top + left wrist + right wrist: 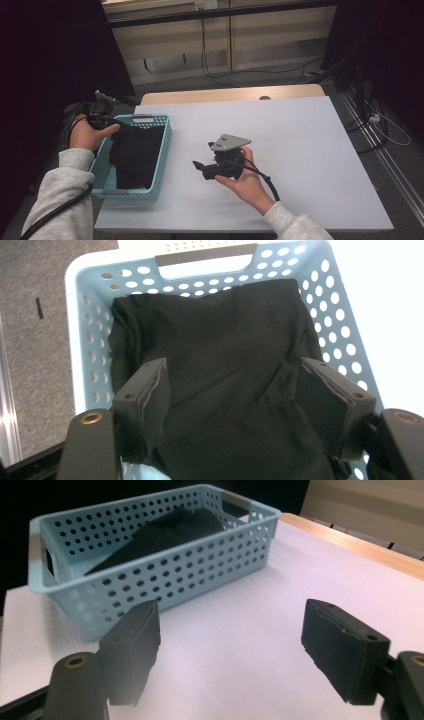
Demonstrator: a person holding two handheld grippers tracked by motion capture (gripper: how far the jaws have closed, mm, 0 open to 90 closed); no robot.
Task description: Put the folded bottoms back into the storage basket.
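A light blue perforated basket (162, 150) stands at the left side of the white table (310, 150) with a folded black cloth (135, 155) inside it. In the left gripper view the cloth (215, 340) covers most of the basket (210, 255) floor. My left gripper (232, 390) hangs open just over the cloth, jaws wide apart and not pinching it. In the high view the left gripper (106, 120) is at the basket's far left end. My right gripper (200, 167) hovers over the table to the right of the basket, pointing at it. Its jaws stand open with nothing between them (230, 640).
In the right gripper view the basket (165, 575), with the cloth (165, 530) inside, has grey handles at both short ends. A wooden strip (230, 94) runs along the table's far edge. Cables (380, 120) lie on the floor to the right.
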